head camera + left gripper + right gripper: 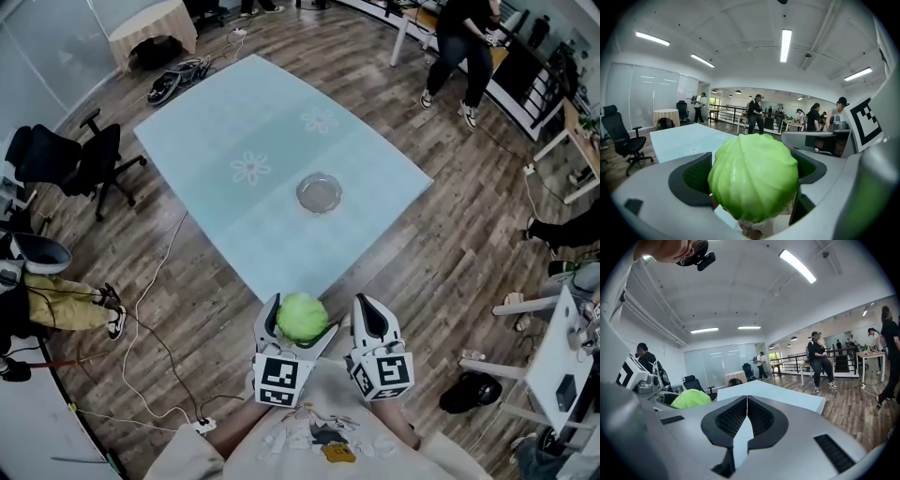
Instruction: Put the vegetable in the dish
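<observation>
**Head view.** The left gripper [298,317] pinches a round, pale green cabbage [302,317] between its two jaws. It is held over the wood floor [441,253], just short of the near corner of the table [234,112]. The gripper body covers the cabbage's underside. The right gripper [368,314] is just beside it with its jaws pressed together and nothing between them. A marker cube [282,380] sits behind the left jaws and a second marker cube [384,372] behind the right. The dish [320,192], a clear glass bowl, stands on the pale blue tablecloth near a printed flower [250,168], well apart from the cabbage. Its contents, if any, cannot be made out. The holder's arms and torso are cut off by the bottom edge. A standing person [464,47] is cut off by the top edge.

**Left gripper view.** The cabbage [754,180] fills the gap of the left gripper [754,173] and hides the inner faces of both dark pads. It also hides the near part of the table [679,140].

**Right gripper view.** The ribbed pads of the right gripper [747,411] meet along a thin seam. The cabbage [691,398] shows at the left, its lower half hidden behind the grey gripper body.
</observation>
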`<state>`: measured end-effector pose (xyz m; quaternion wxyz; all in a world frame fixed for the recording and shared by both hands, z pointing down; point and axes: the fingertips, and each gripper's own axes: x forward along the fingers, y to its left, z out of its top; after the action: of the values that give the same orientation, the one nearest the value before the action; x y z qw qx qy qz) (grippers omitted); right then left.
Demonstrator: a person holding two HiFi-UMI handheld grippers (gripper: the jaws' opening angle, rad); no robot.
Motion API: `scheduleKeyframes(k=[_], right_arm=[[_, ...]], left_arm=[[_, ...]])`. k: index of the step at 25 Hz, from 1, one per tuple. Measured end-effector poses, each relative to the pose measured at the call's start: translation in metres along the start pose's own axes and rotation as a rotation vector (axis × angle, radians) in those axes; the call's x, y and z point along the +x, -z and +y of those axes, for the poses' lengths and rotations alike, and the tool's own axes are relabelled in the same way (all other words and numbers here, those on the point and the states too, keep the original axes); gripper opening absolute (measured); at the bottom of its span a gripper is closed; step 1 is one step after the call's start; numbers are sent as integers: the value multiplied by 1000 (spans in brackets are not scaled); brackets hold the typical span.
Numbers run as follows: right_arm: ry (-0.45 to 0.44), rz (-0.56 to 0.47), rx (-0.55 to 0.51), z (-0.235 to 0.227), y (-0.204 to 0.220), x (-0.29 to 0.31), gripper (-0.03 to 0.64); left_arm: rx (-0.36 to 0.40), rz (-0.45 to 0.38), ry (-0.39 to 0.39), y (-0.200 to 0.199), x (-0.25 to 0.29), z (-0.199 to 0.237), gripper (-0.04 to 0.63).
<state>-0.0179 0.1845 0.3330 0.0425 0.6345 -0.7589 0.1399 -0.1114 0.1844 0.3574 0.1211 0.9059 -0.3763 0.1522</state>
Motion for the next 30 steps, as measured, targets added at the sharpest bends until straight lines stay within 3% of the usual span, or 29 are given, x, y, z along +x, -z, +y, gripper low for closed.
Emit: scheduleKeyframes(k=[10, 30], right_arm=[[-50, 6, 4, -21, -11, 45, 23], [-169, 61, 4, -127, -50, 143, 23]], left_arm=[[-12, 2, -52, -15, 36, 21, 531], [-66, 41, -172, -67, 164, 36, 531]])
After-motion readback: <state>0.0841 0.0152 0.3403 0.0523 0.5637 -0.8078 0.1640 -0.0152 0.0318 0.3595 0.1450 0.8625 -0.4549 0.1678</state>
